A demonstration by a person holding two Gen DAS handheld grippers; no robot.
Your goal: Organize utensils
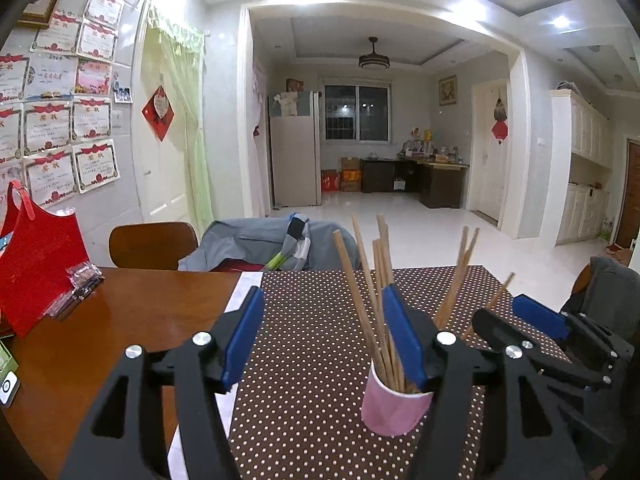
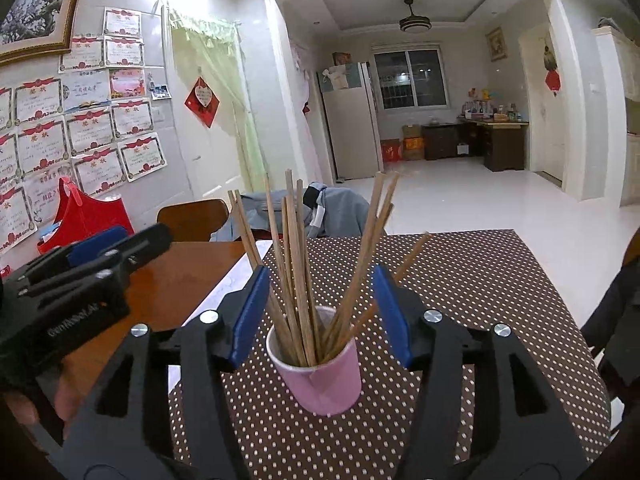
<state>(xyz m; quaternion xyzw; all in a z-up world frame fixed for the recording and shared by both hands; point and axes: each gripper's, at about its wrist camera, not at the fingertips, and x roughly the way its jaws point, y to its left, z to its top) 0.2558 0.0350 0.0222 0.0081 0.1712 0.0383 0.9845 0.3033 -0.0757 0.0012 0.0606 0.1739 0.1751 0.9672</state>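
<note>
A pink paper cup (image 2: 320, 372) stands on the brown polka-dot mat (image 2: 480, 280) and holds several wooden chopsticks (image 2: 298, 264) that fan upward. My right gripper (image 2: 322, 312) is open, its blue pads either side of the cup and apart from it. In the left wrist view the cup (image 1: 390, 406) sits just inside the right pad of my left gripper (image 1: 324, 336), which is open and empty. The chopsticks (image 1: 368, 292) rise past that pad. The right gripper (image 1: 532, 320) shows at the right of the left wrist view, the left gripper (image 2: 96, 256) at the left of the right wrist view.
A wooden table (image 1: 80, 340) lies left of the mat, with a red bag (image 1: 36, 264) and a small clear packet (image 1: 80, 280) on it. A wooden chair (image 1: 152, 246) and a chair draped in grey clothes (image 1: 276, 244) stand behind the table.
</note>
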